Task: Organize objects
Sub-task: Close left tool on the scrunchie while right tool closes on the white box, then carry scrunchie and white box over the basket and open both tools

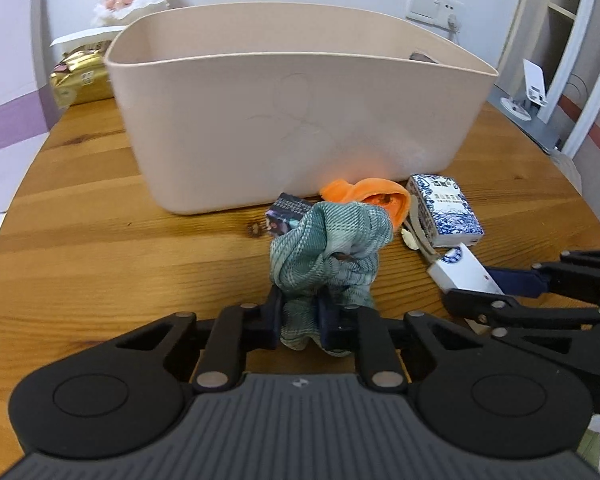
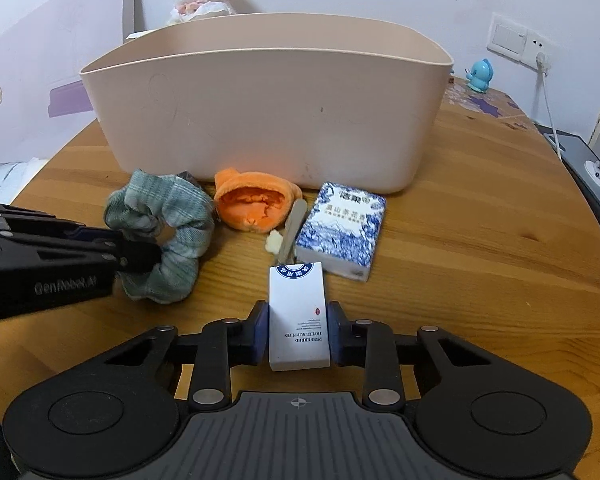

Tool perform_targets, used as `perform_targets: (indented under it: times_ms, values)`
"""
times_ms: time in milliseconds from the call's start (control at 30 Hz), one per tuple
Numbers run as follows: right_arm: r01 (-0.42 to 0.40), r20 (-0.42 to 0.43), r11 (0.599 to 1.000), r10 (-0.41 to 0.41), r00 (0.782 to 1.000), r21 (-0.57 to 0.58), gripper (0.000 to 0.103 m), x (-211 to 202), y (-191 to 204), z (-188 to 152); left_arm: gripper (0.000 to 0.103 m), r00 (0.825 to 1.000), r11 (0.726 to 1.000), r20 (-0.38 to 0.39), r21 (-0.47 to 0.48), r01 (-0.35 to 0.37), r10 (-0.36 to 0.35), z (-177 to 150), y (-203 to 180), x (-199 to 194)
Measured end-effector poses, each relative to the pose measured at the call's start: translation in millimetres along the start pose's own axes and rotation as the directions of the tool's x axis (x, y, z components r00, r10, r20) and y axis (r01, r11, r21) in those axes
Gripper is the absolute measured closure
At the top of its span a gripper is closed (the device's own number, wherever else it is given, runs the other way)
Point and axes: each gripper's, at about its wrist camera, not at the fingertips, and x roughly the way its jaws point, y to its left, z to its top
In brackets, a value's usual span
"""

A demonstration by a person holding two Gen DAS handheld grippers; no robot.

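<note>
1. We have the left hand-held gripper pinching the crumpled green plaid fabric scrunchie, which looks raised off the wooden tabletop, though we cannot be sure it has fully cleared it
2. Our right hand-held gripper is clamped on the small white rectangular cardboard box, its long axis running straight ahead between the fingers
3. The large beige plastic bin stands directly ahead of both, open top above them, so we judge the coming move to be up and forward over its near wall
4. The left side sits slightly nearer that wall
</note>
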Motion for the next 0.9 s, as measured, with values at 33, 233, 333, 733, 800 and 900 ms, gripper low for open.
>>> perform_targets:
  times_ms: [33,233,333,733,800,900]
  values:
    - [-0.001,-0.002,1.0,0.001,1.0,0.003,0.075,-1.0,-1.4,-1.1,0.088,1.0,1.0,0.001,-0.003,-0.003,0.003,-1.3,1.0,-2.9]
    - [-0.008,0.019,1.0,0.008,1.0,0.024,0.075,-17.4,-9.9,-3.9,0.089,1.0,1.0,0.015,-0.008,-0.013,0.013,-9.3,0.1,-21.9]
    - [-0.005,0.051,1.0,0.004,0.999,0.024,0.075,-34.1,-10.6,-5.5,0.09,0.999,1.0,0.038,-0.013,-0.014,0.014,-14.1,-1.3,-36.4]
    - [0.012,0.23,0.999,-0.023,0.973,0.05,0.075,-100.0,-24.7,8.1,0.091,0.984,0.998,0.169,-0.026,-0.051,0.054,-4.9,-4.3,-95.5]
    - [0.018,0.262,0.998,-0.031,0.965,0.053,0.075,-108.5,-28.8,13.5,0.091,0.978,0.998,0.196,-0.028,-0.062,0.067,0.8,-3.9,-103.9]
    - [0.033,0.301,0.998,-0.05,0.952,0.059,0.075,-115.5,-36.8,25.3,0.091,0.969,0.997,0.232,-0.032,-0.075,0.08,11.2,-3.0,-113.8]
